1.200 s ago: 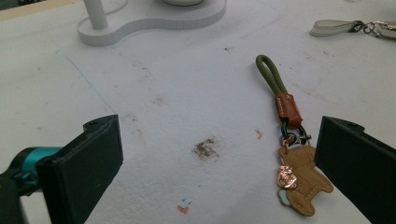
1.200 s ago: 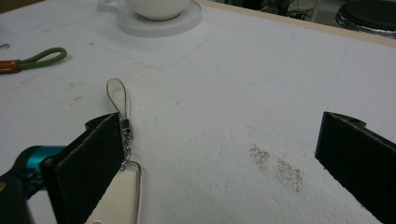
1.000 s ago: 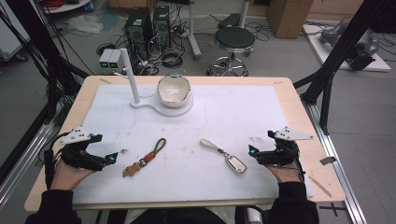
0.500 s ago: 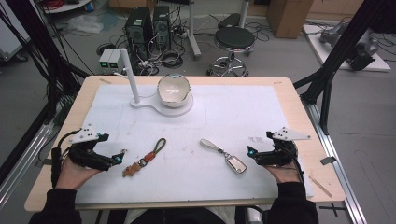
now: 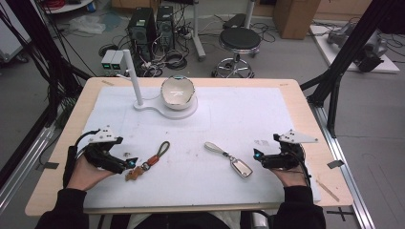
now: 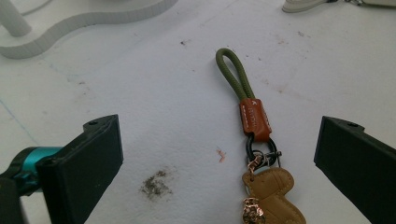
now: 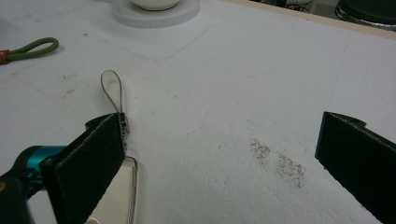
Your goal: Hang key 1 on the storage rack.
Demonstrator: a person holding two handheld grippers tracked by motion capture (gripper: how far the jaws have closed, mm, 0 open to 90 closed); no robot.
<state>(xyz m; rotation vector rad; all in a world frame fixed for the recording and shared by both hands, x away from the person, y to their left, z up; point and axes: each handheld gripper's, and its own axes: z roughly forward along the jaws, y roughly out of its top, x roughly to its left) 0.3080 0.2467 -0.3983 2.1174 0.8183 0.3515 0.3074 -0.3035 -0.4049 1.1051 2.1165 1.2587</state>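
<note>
The left gripper [image 5: 130, 163] is held low over the mat [image 5: 286, 124] at about 8 o'clock on the table, with its jaws spread wide apart and nothing between the pads. The keychain [image 5: 148, 162] lies flat just ahead of it: a green cord loop [image 6: 233, 72], a brown leather tab [image 6: 254, 119], a dark ring and a tan charm [image 6: 271, 189]. In the left gripper view the charm end is seen between the two jaws, nearer the right one, and no contact is made.

The right gripper [image 5: 258, 155] is held at about 4 o'clock, its jaws also wide apart and empty. The key fob [image 5: 239, 166] lies just beside it, toward the table centre; in the right gripper view its strap loop [image 7: 112, 91] and metal edge are seen beside the left jaw, outside the gap.

A bowl [image 5: 177, 93] sits on a white stand [image 5: 143, 102] at 12 o'clock, well apart from both items.

Progress is judged as early. Nothing is gripped or lifted, and both items are flat on the mat. The approach to the keychain is nearly complete; closure of the jaws on it, the lift, and any transfer remain to be done. The fob is not yet lined up within the right jaws.
</note>
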